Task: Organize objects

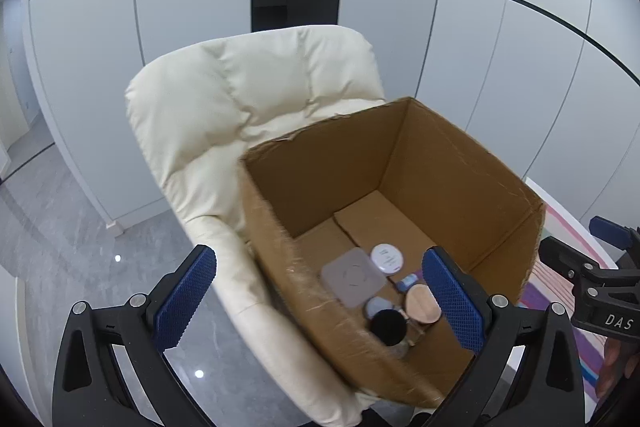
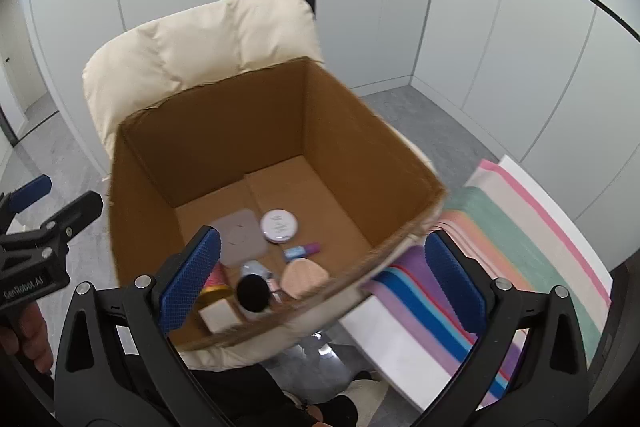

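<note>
An open cardboard box (image 1: 460, 143) (image 2: 224, 91) stands on a cream padded chair (image 1: 240, 99). On its floor lie a grey square case (image 2: 240, 237), a white round compact (image 2: 279, 225), a small blue tube (image 2: 300, 251), a peach puff (image 2: 304, 277), a black-capped bottle (image 2: 253, 293), a red and gold can (image 2: 216, 283) and a white block (image 2: 218, 315). My left gripper (image 1: 320, 301) hangs open over the box's left near corner, holding nothing. My right gripper (image 2: 320, 281) is wide open above the box's near right rim, with nothing in it.
A striped, many-coloured cloth (image 2: 500, 227) covers a white table to the right of the chair. White cabinet panels (image 1: 500, 47) stand behind the chair, and grey floor (image 1: 80, 235) lies on the left. A person's hand (image 2: 24, 331) holds the left gripper's handle.
</note>
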Available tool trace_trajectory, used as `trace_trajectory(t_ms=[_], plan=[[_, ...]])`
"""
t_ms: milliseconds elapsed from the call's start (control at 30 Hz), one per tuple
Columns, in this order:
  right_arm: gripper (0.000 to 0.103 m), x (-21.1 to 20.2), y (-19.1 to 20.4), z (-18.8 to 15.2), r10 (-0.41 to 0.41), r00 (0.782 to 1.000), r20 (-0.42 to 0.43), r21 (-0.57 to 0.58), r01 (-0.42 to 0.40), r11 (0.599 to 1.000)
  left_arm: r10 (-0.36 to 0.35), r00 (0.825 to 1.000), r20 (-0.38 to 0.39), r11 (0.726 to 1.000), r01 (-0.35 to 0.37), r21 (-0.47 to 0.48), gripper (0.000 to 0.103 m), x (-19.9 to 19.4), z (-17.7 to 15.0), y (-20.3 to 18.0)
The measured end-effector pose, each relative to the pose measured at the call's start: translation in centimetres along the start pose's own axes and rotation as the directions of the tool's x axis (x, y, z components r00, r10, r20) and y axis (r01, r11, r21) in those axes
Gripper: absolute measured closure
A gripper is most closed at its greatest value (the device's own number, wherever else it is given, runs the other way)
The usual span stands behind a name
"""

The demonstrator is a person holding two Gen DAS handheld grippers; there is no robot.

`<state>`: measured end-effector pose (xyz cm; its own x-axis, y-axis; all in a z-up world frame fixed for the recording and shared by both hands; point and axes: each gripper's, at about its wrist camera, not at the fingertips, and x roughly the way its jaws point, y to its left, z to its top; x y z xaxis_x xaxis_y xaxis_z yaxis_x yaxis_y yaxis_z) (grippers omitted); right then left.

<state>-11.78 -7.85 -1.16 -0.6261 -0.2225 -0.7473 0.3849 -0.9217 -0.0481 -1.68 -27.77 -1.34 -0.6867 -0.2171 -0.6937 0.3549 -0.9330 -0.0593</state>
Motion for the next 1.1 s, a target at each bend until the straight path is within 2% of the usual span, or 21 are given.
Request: trace_trajectory(t_ms=[433,800,1100], plan=[[0.0,-1.4,-8.2,-2.0,-0.09,0.996,-0.014,0.099,0.091,0.991,-0.085,0.996,-0.011,0.992,0.086,0.091,0.0,1.2,0.7,-8.5],[0.0,-3.2,-15.7,-4.9,-0.163,0.986,-0.041,0.195,0.168,0.966,-0.166,0.986,-0.03,0.969,0.169,0.181,0.0,1.6,0.3,-16.8],[0.0,-5.3,-20.9,-7.9,-0.21,0.975,-0.076,0.279,0.223,0.934,-0.214,0.976,-0.048,0.943,0.219,0.252,0.0,-1.3,-1.4,-22.2]])
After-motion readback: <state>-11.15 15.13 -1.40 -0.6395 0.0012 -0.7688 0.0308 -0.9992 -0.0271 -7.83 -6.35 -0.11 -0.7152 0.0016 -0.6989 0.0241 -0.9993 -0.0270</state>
